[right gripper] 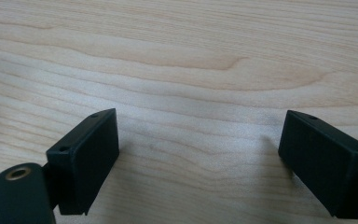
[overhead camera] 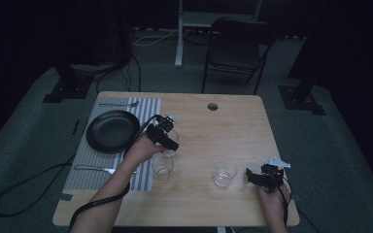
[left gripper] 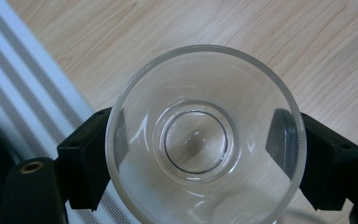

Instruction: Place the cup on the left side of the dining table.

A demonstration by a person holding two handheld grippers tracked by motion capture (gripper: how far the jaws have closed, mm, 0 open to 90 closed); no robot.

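Observation:
My left gripper (overhead camera: pixel 167 141) is shut on a clear drinking glass (left gripper: pixel 205 135), its black pads (left gripper: pixel 91 158) pressing the glass wall on both sides; I look straight down into it above the wooden table and the edge of the striped placemat (left gripper: pixel 23 98). From above, that glass (overhead camera: pixel 171 137) hangs just right of the placemat. Two more clear glasses stand on the table: one (overhead camera: pixel 162 168) at the placemat's right edge, one (overhead camera: pixel 225 173) further right. My right gripper (overhead camera: pixel 261 175) rests near the table's front right, jaws wide apart over bare wood (right gripper: pixel 200 84), with nothing between them.
A black plate (overhead camera: pixel 112 130) lies on the striped placemat (overhead camera: pixel 85 167), with a fork (overhead camera: pixel 119 104) at its far end and another piece of cutlery (overhead camera: pixel 94 169) near the front. A cable hole (overhead camera: pixel 212 106) is in the table's far side. A folding chair (overhead camera: pixel 235 51) stands behind.

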